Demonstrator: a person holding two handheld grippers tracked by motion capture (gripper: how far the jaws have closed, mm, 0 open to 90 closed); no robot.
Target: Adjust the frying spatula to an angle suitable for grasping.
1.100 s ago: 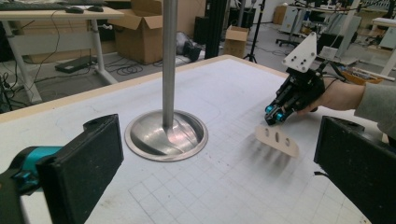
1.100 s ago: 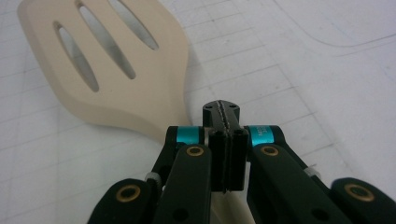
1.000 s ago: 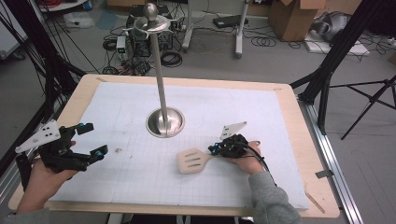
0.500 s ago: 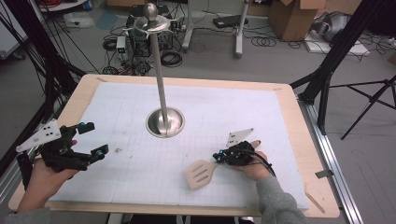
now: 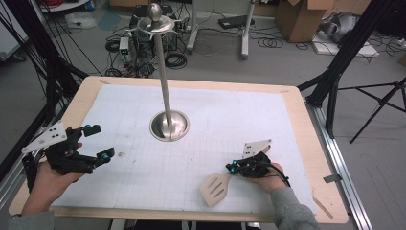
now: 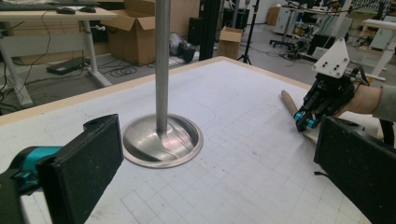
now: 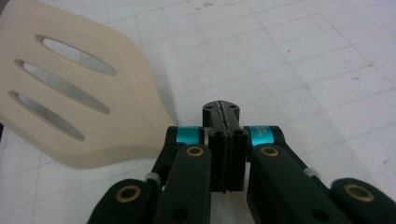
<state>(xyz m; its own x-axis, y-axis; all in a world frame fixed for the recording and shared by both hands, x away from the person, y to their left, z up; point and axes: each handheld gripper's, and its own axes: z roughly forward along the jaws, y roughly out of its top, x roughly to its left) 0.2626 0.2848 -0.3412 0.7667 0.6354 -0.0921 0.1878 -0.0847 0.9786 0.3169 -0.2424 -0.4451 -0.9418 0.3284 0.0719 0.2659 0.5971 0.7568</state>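
1. While the right gripper [image 5: 233,167] is being held with jaws pressed together beside the wooden spatula [image 5: 215,189], whether its handle is being pinched cannot be told.
2. If no grip is being kept, the spatula is risking being dragged across the table [image 5: 297,110].
3. A pale blade with 3 slots is being shown, lying flat near the front edge.
4. The left gripper [image 5: 98,143] is being held wide open, empty.

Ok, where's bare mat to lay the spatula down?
Bare mat lies between the left claw and the spatula, in front of the stand's base. The far right of the mat is also bare. It is crowded only around the right claw.
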